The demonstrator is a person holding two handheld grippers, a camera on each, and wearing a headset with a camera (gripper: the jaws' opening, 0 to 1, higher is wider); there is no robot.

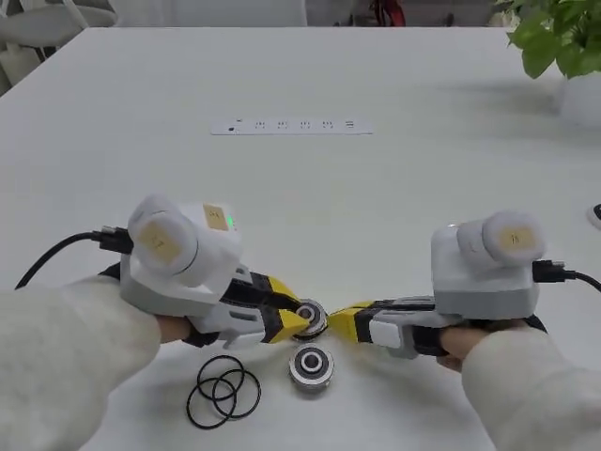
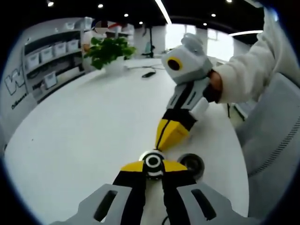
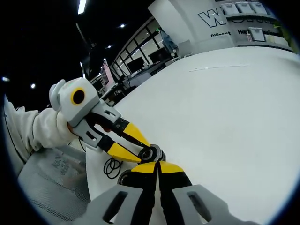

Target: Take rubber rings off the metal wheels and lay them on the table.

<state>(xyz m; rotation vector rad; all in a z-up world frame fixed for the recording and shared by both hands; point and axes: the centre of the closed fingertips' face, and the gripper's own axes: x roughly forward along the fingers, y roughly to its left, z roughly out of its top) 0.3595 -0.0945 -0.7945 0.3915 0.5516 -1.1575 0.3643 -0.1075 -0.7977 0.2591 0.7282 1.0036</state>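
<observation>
Polished metal wheel gleaming, rubber rings matt black, desk smooth matt white, near left sleeve soft fleecy cloth.

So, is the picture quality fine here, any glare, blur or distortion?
Head view: sharp, even light, faint shadows on the table. Left gripper view: fisheye bends the table edge, window blown out. Right gripper view: dark ceiling, bright table, held wheel slightly soft.

I look forward and down on the white table from close above through the head view, while the two gripper views skim low over it facing each other, nearly tip to tip, and all three share the metal wheel between them.
</observation>
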